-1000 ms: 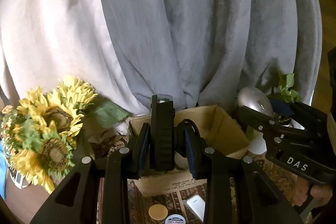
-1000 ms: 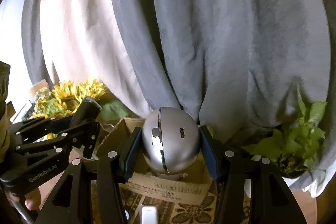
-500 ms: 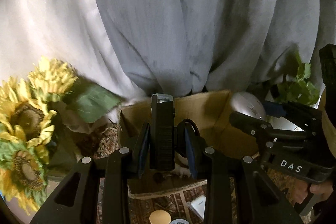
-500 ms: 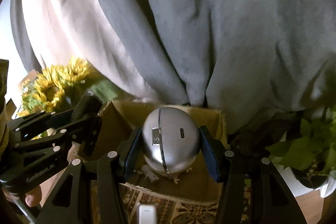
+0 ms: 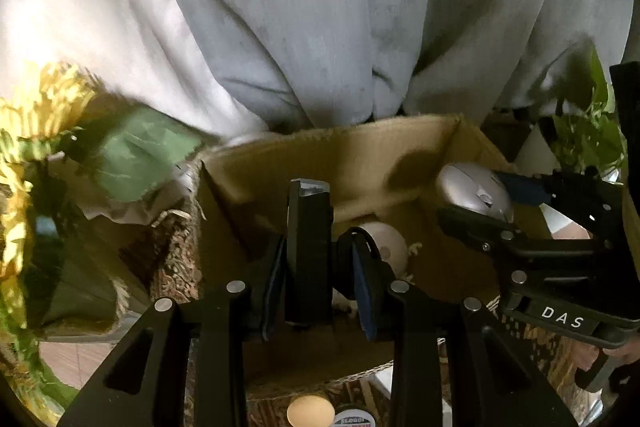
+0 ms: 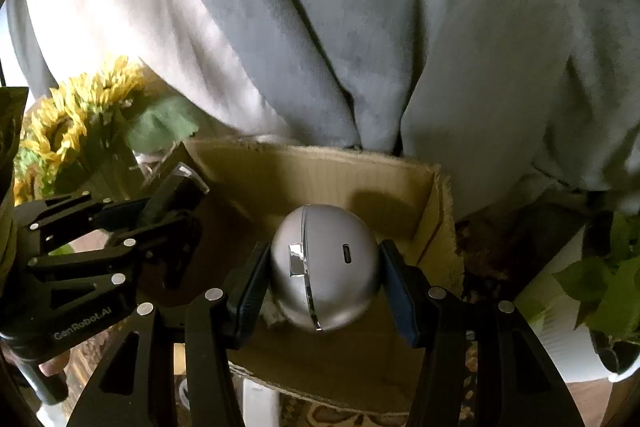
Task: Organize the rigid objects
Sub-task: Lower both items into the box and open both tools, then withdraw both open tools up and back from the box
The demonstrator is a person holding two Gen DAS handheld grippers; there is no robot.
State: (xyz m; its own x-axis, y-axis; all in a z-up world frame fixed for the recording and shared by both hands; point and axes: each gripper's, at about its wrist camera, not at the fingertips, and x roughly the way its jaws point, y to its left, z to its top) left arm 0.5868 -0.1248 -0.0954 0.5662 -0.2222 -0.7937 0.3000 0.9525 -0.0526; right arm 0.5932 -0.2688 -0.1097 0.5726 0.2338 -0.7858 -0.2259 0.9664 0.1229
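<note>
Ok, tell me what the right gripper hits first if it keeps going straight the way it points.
Probably the inside of the cardboard box: the right gripper, shut on the silver egg-shaped case, points down into it. Depth unclear.

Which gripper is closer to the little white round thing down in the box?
Left. The left gripper, shut on a black bar, sits right beside the white round thing. The right gripper holds the silver egg-shaped case farther right.

left gripper (image 5: pixel 320 283): clamped, angled down | right gripper (image 6: pixel 324 287): clamped, angled down

Grey curtain (image 5: pixel 320 27); sunflowers (image 6: pixel 72 123); potted plant (image 6: pixel 600 287)
</note>
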